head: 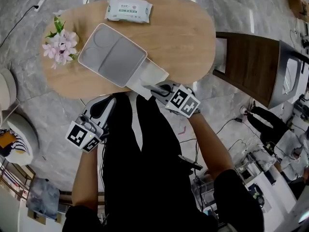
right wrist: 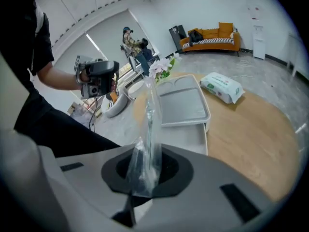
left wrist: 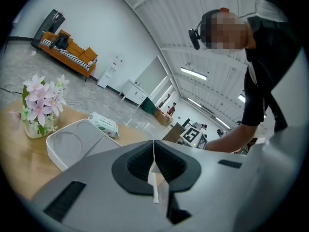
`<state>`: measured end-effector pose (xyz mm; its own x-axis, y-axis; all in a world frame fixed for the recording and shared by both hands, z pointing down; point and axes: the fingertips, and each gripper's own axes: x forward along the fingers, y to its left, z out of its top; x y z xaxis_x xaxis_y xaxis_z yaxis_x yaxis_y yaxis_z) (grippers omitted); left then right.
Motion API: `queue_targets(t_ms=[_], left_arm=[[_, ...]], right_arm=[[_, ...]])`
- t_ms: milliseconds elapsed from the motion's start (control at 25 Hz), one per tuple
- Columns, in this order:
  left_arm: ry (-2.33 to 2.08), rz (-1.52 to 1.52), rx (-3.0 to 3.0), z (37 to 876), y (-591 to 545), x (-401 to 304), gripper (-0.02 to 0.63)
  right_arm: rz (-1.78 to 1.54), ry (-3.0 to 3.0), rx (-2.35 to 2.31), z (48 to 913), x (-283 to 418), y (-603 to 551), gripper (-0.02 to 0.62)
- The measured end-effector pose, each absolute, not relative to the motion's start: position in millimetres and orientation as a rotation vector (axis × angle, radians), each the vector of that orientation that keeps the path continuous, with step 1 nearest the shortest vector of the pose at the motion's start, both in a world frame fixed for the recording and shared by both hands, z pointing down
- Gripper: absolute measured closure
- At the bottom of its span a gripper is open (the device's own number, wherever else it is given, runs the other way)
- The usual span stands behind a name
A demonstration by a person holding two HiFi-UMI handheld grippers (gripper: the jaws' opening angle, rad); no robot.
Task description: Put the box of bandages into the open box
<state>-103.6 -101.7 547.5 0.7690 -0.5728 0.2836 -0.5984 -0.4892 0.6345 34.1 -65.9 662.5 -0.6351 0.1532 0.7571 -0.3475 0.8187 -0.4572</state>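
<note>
From the head view we see the open white box [head: 120, 57] on the table [head: 188, 37], its near corner just ahead of the right gripper [head: 155, 88], with both forearms held low. In its own view the left gripper [left wrist: 154, 151] is pressed together on a thin pale sliver [left wrist: 155, 186] we cannot identify. In the right gripper view the jaws pinch an upright clear film [right wrist: 148, 129], with the box beyond.

box [head: 112, 54] on table [head: 183, 37], flowers [head: 60, 43] left, wipes [head: 128, 10] behind

Indoor room. A grey marble floor [head: 231, 13] surrounds an oval wooden table [head: 188, 37]. A dark wooden cabinet [head: 246, 66] stands just beside the table. An orange sofa [right wrist: 212, 36] sits against a white wall [right wrist: 203, 4]. Strip lights [left wrist: 193, 74] glow on the ribbed white ceiling [left wrist: 193, 23].
</note>
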Motion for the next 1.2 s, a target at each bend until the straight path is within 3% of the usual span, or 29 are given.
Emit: queue_targets(t_ms=[680, 1200], left_arm=[[-0.881, 0.042, 2.168, 579.3, -83.0, -97.9, 0.588], [-0.849, 0.05, 2.154, 586.6, -71.7, -95.6, 0.588]], right_arm=[[0.252, -1.842, -0.32, 754.2, 22.2, -48.8, 0.561], [0.321, -1.756, -0.487, 774.9, 23.0, -46.1, 0.561]])
